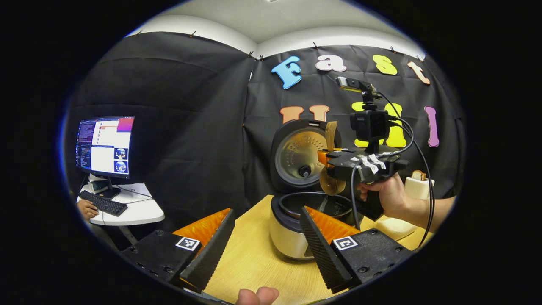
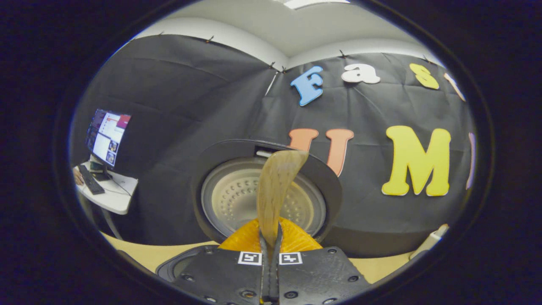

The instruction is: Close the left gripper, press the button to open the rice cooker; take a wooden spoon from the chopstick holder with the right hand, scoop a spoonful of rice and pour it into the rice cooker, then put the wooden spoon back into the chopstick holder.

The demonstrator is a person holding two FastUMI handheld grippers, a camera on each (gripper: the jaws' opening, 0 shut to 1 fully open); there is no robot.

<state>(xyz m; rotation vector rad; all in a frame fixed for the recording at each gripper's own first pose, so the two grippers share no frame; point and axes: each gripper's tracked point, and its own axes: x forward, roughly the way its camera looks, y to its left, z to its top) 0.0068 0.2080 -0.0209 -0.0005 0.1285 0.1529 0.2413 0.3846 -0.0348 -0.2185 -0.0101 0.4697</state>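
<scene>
The right gripper (image 1: 328, 167) is clamped on the wooden spoon (image 1: 330, 161), which stands almost upright above the open rice cooker (image 1: 311, 207), bowl end down, handle end up. The cooker stands near the desk's (image 1: 254, 258) back edge. The left gripper (image 1: 266, 237) is wide open and holds nothing.

My left gripper (image 1: 266, 242) has two big black blocks, each with a small square black-and-white marker and round screws. The jaws have ridged inner faces. My right gripper (image 2: 271, 250) has two markers side by side. A black camera (image 1: 369, 125) sits on it, with black cables looping down.
</scene>
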